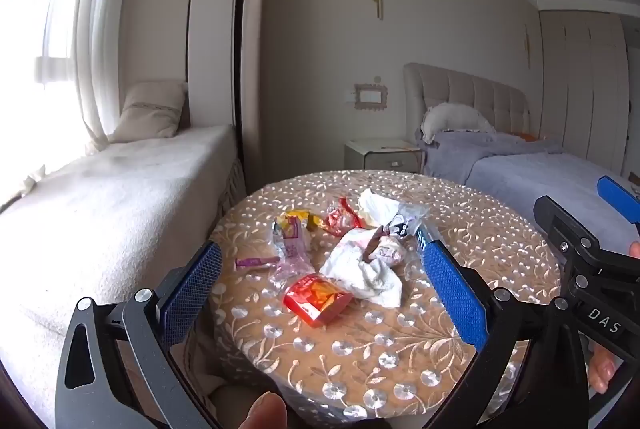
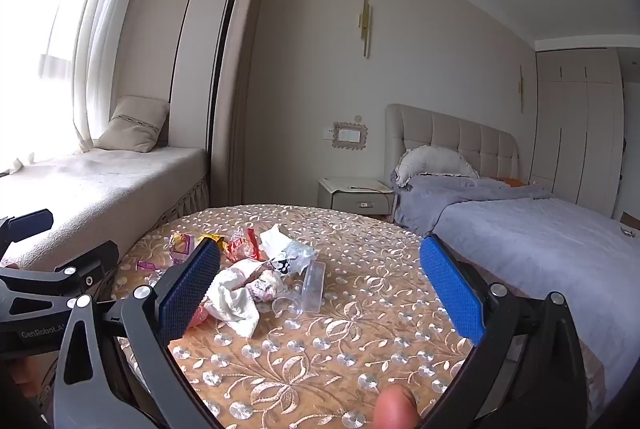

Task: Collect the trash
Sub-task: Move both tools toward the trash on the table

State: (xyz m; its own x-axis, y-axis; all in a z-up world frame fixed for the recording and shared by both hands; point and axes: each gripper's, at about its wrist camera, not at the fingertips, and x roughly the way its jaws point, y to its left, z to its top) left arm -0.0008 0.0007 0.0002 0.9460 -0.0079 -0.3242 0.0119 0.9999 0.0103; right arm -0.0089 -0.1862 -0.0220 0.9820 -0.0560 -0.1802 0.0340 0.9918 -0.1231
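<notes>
Both the left gripper (image 1: 320, 289) and right gripper (image 2: 320, 289) have jaws wide open, holding nothing. Trash pile (image 1: 340, 253) sits mid-counter (image 1: 400, 369), near edge bare.

Red wrapper (image 1: 316, 299), floral-embroidered tan tablecloth (image 1: 480, 241)

Both fisheye cameras sit just behind their own blue-padded fingers, looking slightly downward across the round table with a tan embroidered cloth (image 1: 500, 241) toward the beige wall. The left wrist view stands near the table's left edge, close over the heap of crumpled wrappers and tissues (image 1: 344, 253). The right wrist view looks from further right. Both share the table, the heap, the cushioned cream window seat (image 2: 100, 185) and the grey-covered bed (image 2: 520, 229).
</notes>
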